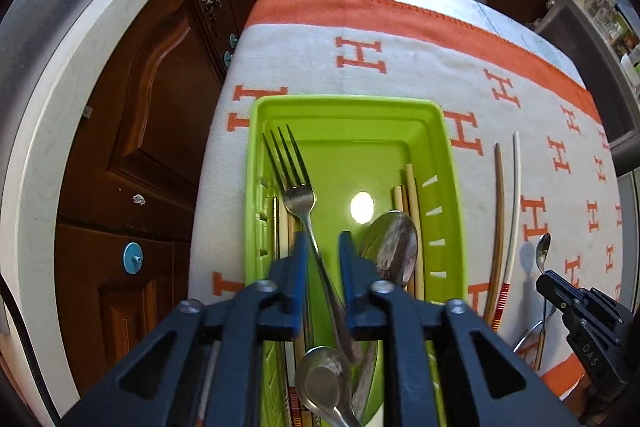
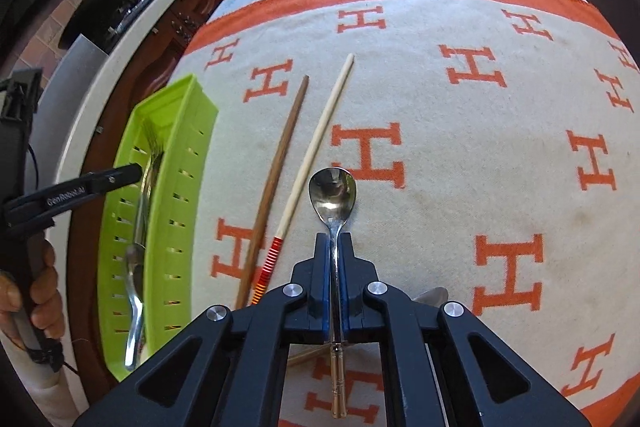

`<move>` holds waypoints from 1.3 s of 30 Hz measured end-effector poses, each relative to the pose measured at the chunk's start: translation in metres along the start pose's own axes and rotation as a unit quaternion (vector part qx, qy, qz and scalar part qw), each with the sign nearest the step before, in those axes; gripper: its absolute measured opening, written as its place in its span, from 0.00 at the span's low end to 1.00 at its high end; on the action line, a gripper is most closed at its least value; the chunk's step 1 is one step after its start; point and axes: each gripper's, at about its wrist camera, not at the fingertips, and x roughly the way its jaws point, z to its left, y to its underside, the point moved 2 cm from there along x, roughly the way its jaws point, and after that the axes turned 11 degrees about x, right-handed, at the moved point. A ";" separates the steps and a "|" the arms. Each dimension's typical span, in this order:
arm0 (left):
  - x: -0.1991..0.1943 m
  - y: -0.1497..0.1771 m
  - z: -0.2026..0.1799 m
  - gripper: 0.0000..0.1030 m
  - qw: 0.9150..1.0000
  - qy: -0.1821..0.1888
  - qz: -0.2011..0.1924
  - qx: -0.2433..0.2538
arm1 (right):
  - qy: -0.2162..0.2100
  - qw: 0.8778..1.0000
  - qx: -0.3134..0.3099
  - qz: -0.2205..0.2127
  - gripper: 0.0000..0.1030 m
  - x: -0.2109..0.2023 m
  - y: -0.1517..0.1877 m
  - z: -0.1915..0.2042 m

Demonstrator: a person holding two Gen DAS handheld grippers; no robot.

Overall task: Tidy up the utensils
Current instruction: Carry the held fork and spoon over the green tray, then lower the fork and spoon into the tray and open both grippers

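Now my left gripper hangs over the green tray, pointing steeply down, and its blue fingers stand a little apart with the fork between them. The fork's handle passes through the gap, and I see space on the right side of it, so the pads do not press it from both sides. The fork lies along the tray with its tines toward the far end. Beside it in the tray are a big spoon, some pale chopsticks against the right wall, and one more spoon near the camera. My right gripper is closed on the neck of a small spoon; its bowl looks forward and up, and its golden handle goes back under the fingers. This spoon is over the white cloth with orange letters, to the right of the tray. Two single chopsticks lie on the cloth between the tray and the spoon: a dark brown chopstick and a pale chopstick with a red striped end, close to each other but not touching.
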 end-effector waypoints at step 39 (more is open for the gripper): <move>-0.107 0.075 0.048 0.81 0.981 -0.119 -0.129 -0.079 | -0.093 0.994 -0.044 0.041 0.04 -0.006 -0.021 0.171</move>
